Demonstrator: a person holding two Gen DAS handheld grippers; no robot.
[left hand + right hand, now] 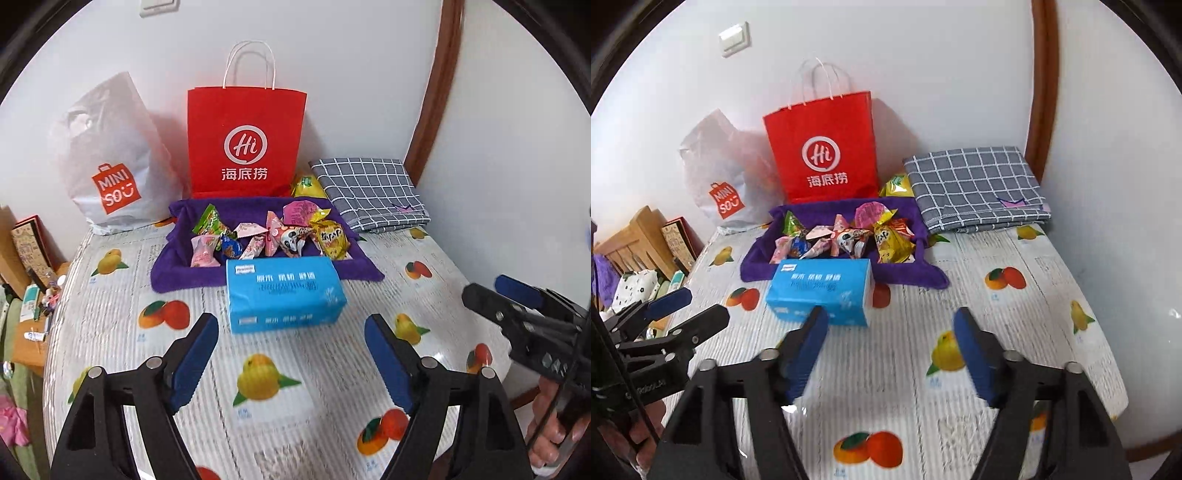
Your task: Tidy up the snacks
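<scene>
Several wrapped snacks [273, 236] lie in a heap on a purple cloth [177, 273] at the back of the table; they also show in the right wrist view [849, 238]. A red paper bag [245, 144] stands behind them. A yellow snack pack [308, 186] lies beside the bag. A blue tissue pack [284, 293] lies in front of the cloth. My left gripper [291, 354] is open and empty, short of the tissue pack. My right gripper [890, 350] is open and empty, to the right of the tissue pack [822, 291].
A white MINISOO plastic bag [110, 166] stands at the back left. A folded grey checked cloth [369, 192] lies at the back right by the wall. The table has a fruit-print cover [258, 387]. Cluttered shelves [33, 295] sit past its left edge.
</scene>
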